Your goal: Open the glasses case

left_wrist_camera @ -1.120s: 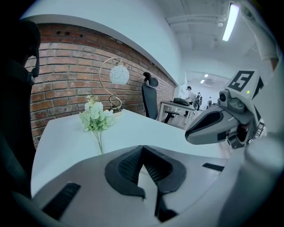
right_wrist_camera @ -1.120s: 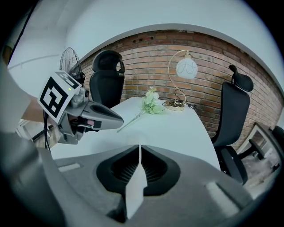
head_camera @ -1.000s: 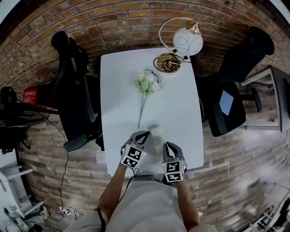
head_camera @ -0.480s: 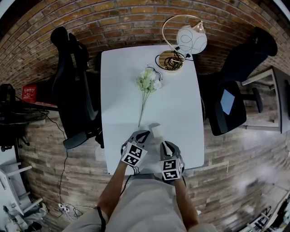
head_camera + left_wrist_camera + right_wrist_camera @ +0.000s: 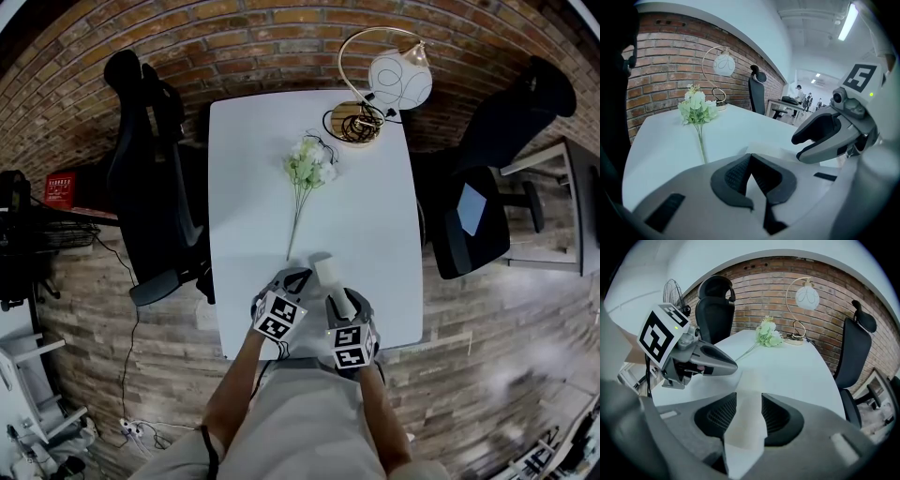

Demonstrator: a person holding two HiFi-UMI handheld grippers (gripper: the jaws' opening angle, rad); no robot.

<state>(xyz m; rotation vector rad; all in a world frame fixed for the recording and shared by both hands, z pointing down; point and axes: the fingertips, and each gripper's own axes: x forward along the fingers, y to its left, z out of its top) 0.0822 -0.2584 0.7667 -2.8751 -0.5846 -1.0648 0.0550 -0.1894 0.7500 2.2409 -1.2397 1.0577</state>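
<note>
The glasses case, a cream-white oblong, lies on the white table near its front edge. Its near end reaches between the jaws of my right gripper. In the right gripper view the case fills the gap between the two black pads while the jaws are opening. My left gripper sits just left of the case. In the left gripper view its jaws meet at the tips, right at the case's near edge. Whether they pinch that edge I cannot tell.
An artificial flower sprig lies mid-table, its stem pointing toward the case. A globe lamp on a gold base stands at the far end. Black office chairs flank the table.
My right gripper has shifted left toward the case and its jaws have parted. The case's near end now lies between them. The left gripper has barely moved.
</note>
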